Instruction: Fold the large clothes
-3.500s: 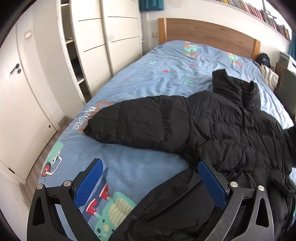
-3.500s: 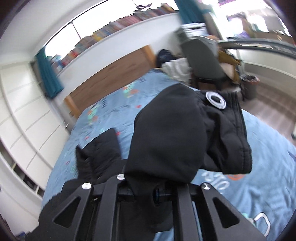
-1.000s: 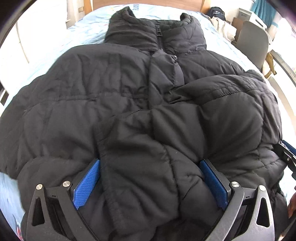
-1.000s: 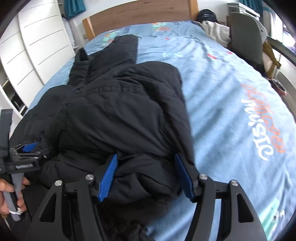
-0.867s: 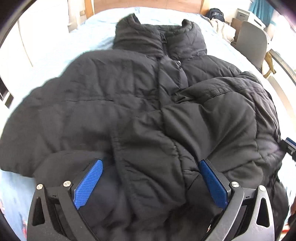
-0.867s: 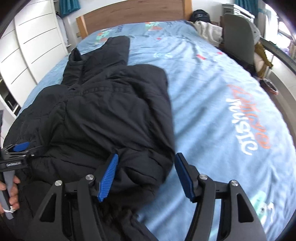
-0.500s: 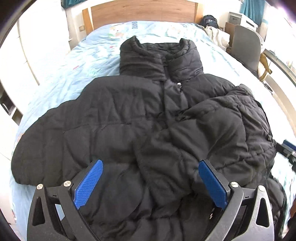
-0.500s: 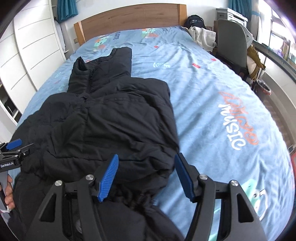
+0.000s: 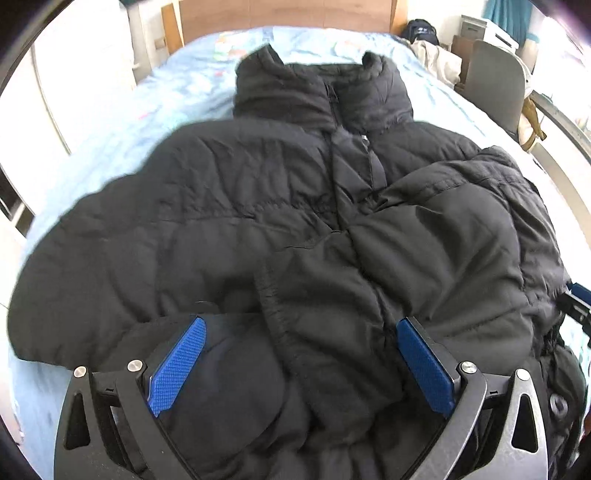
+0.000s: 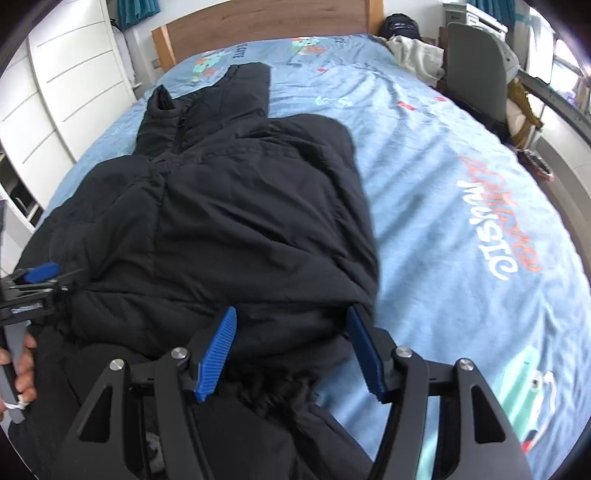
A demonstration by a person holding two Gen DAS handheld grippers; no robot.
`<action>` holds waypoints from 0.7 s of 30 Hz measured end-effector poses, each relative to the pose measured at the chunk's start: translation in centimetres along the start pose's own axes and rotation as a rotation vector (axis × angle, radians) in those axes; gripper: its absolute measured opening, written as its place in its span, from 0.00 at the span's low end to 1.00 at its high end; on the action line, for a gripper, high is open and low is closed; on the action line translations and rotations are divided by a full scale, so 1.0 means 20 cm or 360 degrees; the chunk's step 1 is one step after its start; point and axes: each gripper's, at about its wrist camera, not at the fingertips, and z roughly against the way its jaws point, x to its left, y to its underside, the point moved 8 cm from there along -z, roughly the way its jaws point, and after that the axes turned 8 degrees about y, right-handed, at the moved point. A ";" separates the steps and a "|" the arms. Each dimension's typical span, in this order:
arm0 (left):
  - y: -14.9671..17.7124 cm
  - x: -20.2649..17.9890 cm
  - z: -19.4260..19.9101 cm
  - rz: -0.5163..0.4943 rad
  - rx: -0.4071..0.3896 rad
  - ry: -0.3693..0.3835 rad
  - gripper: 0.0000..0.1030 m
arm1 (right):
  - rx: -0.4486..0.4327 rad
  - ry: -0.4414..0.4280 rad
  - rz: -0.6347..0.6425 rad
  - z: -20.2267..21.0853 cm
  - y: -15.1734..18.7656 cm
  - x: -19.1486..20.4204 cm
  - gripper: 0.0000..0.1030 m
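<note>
We are looking down along both claws at a black puffer jacket [image 9: 280,206] lying front-up on a bed [image 10: 443,166] with a light blue printed cover. Its collar [image 9: 321,92] is pointing toward the wooden headboard [image 10: 266,22], zip closed down the middle.

One sleeve [image 9: 424,258] is lying folded inward across the chest, its cuff [image 9: 273,299] ending near the jacket's middle. The other sleeve [image 9: 74,273] is spreading out flat to the side, resting on the cover.

Left claw [image 9: 301,365]: we are seeing its jaws standing wide, blue pads [image 9: 177,365] clear on both sides. The folded sleeve and the lower jacket are bulging between them, but the pads are not pressing on the cloth. Open, holding nothing.

Right claw [image 10: 291,354]: jaws parted about halfway, blue pads [image 10: 218,354] straddling the jacket's near edge by the hem. Cloth is lying between the pads; we are not seeing either pad pinching it. Open as well.

In the right wrist view, the left claw [image 10: 40,275] is showing at the frame's left edge, just beside the jacket's side, with a hand [image 10: 18,365] gripping its handle below.

Around the bed: white wardrobe fronts [image 10: 74,74] along one side, a grey chair [image 10: 476,62] on the other, and a pale bundle of cloth [image 10: 413,55] with a dark bag [image 10: 400,22] near the headboard corner. The cover is carrying orange-and-white lettering [image 10: 495,229] on the bare stretch beside the jacket.
</note>
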 end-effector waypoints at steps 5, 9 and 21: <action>0.04 0.20 0.23 0.0055 -0.0082 -0.0060 0.99 | -0.0057 0.0054 -0.0075 0.20 0.03 -0.07 0.60; 0.09 0.43 0.38 0.0165 -0.0131 -0.0094 0.99 | -0.0117 0.0058 -0.0096 0.37 0.07 -0.04 0.60; 0.28 1.08 0.63 0.0474 -0.0238 -0.0158 0.99 | -0.0164 0.0082 -0.0241 0.71 0.26 0.03 0.60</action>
